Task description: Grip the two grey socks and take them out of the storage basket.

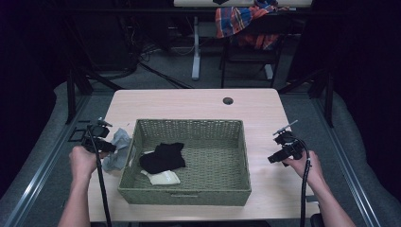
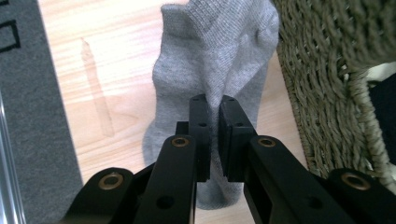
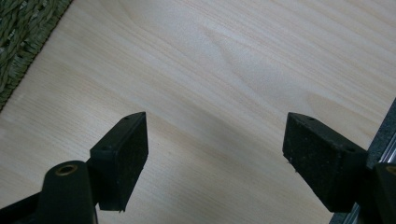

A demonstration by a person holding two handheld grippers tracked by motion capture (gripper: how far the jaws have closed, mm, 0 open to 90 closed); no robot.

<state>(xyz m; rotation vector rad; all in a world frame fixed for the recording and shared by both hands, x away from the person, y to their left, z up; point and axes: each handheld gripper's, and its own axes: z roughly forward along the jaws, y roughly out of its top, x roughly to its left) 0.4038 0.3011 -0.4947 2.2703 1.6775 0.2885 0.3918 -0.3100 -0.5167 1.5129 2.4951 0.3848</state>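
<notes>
Black jaws of the left gripper [image 2: 213,109] pinch a fold of a grey sock [image 2: 215,56] lying on the wooden table [image 1: 198,101], just beside the left wall of a green woven basket [image 1: 189,125]. Inside the basket lie a black garment [image 1: 163,157] and a pale sock [image 1: 163,178]. To the basket's right, the right gripper [image 3: 215,154] hangs spread wide above bare tabletop.
</notes>
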